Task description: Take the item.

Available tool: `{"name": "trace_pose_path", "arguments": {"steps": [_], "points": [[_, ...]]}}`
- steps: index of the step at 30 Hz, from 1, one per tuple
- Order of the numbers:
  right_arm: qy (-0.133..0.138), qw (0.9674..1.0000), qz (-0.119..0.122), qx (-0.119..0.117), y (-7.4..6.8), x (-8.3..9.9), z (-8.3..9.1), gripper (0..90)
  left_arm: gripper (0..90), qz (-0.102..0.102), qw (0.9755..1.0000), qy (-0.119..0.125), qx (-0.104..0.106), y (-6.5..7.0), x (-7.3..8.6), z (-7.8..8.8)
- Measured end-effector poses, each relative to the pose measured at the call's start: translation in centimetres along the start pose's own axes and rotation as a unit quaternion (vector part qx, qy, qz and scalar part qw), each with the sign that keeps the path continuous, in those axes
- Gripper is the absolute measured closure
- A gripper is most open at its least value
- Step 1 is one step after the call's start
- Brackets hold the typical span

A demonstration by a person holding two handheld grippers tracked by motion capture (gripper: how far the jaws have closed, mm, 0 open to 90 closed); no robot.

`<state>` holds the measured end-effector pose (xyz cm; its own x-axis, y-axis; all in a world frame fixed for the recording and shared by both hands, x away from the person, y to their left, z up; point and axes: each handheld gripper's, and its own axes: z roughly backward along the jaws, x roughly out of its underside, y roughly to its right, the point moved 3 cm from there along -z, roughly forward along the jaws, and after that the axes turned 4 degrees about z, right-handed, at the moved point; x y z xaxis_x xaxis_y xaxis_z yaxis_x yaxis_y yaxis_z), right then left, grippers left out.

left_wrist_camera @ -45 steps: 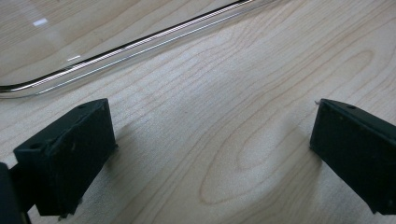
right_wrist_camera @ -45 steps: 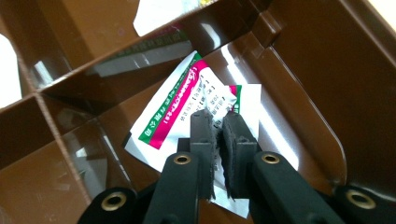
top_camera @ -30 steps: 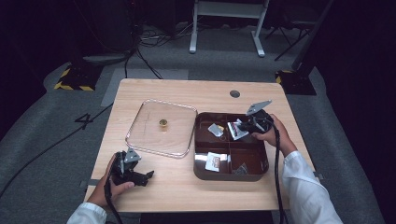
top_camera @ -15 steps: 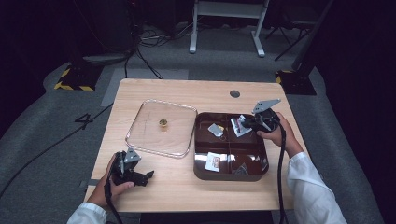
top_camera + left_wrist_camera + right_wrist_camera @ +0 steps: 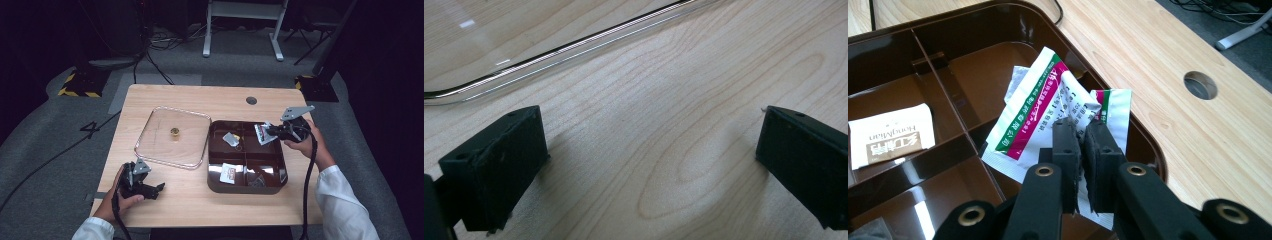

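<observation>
- High view: your right hand-held gripper has drifted toward the tray's far-right edge, jaws clamped on a sachet above that compartment.
- Left hand-held gripper, jaws apart, stays left of the tray.
- Likely lifting the sachet out.

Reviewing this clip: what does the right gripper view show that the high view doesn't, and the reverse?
Right gripper view alone: the red and green print on the white packet and the jaws shut on its edge. High view alone: the clear lid with its small gold knob, and the left gripper open on the table. Both: the brown tray, the table's round hole.
</observation>
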<state>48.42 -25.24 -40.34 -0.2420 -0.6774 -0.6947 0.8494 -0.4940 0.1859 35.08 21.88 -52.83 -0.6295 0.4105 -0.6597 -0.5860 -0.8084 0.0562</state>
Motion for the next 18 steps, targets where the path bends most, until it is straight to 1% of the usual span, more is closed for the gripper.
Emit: {"name": "trace_pose_path", "arguments": {"steps": [4,8,16,18], "points": [[0.004,1.0000,-0.001,0.005,0.2,0.2,0.7,85.0,0.1,0.000,1.0000,0.000,0.000,0.0,0.0,0.0],[0.001,1.0000,0.002,0.007,0.2,0.5,1.0,85.2,0.1,0.000,1.0000,0.000,0.000,0.0,0.0,0.0],[0.006,0.9999,-0.003,0.013,0.2,1.5,2.1,85.2,0.1,0.000,1.0000,0.000,0.000,0.0,0.0,0.0],[0.008,0.9998,-0.008,0.016,0.3,1.8,2.7,85.2,0.1,0.000,1.0000,0.000,0.000,0.0,0.0,0.0]]}}
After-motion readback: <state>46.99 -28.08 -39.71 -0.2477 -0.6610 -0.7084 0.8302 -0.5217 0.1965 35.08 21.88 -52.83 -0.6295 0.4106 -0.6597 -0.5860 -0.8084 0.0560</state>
